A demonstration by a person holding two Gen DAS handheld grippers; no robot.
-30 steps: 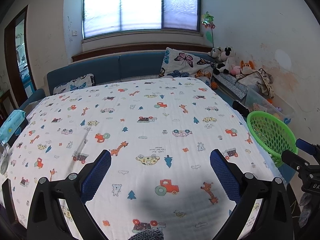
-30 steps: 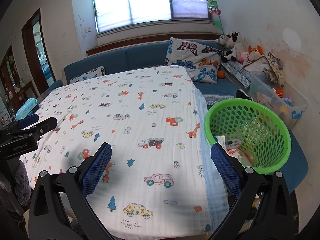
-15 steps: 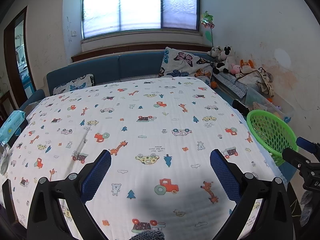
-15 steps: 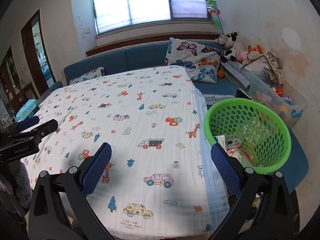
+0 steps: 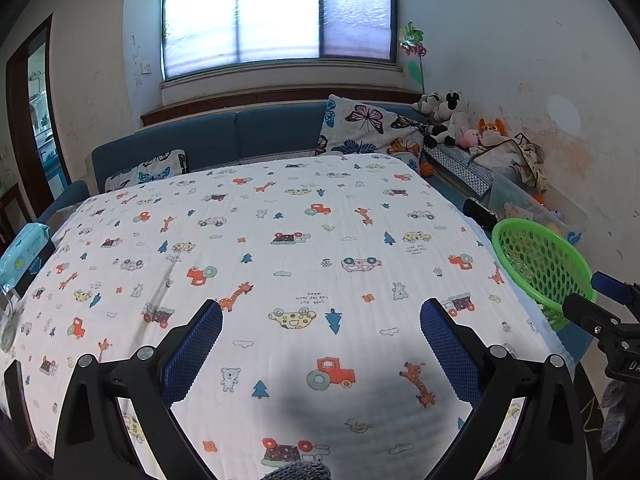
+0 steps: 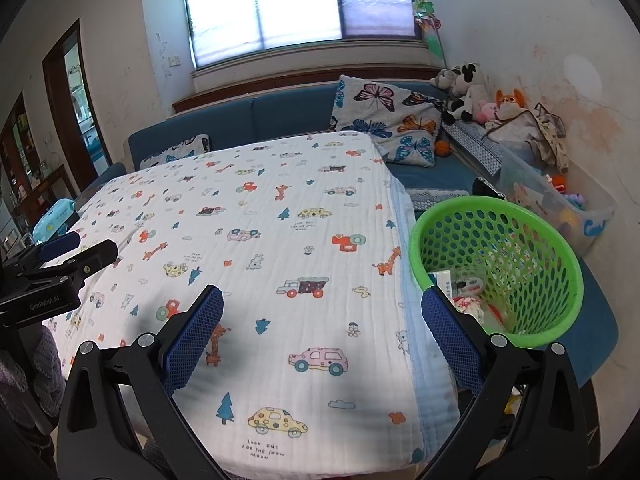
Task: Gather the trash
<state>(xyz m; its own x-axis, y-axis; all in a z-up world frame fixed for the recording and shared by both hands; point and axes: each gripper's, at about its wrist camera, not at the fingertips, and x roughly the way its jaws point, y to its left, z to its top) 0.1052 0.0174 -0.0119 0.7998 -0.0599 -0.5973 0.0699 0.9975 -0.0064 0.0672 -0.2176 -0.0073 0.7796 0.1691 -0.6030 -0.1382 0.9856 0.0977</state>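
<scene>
Both jaws spread wide and empty over cartoon-print quilted cover (image 6: pixel 280 240), wrappers (image 6: pixel 466 282) inside round green perforated plastic basket (image 6: pixel 500 268), just beyond right gripper (image 6: pixel 322 308), well right of left gripper (image 5: pixel 320 320).

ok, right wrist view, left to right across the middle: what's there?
Other black gripper (left) → white cartoon-print blanket on the table → green perforated plastic basket → clear plastic storage bin of toys.

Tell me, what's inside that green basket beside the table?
The green basket holds a few pieces of trash: white and red wrappers, something clear, lying at the bottom. The right gripper's finger and the near rim cover part of the bottom, so more may lie unseen.
</scene>
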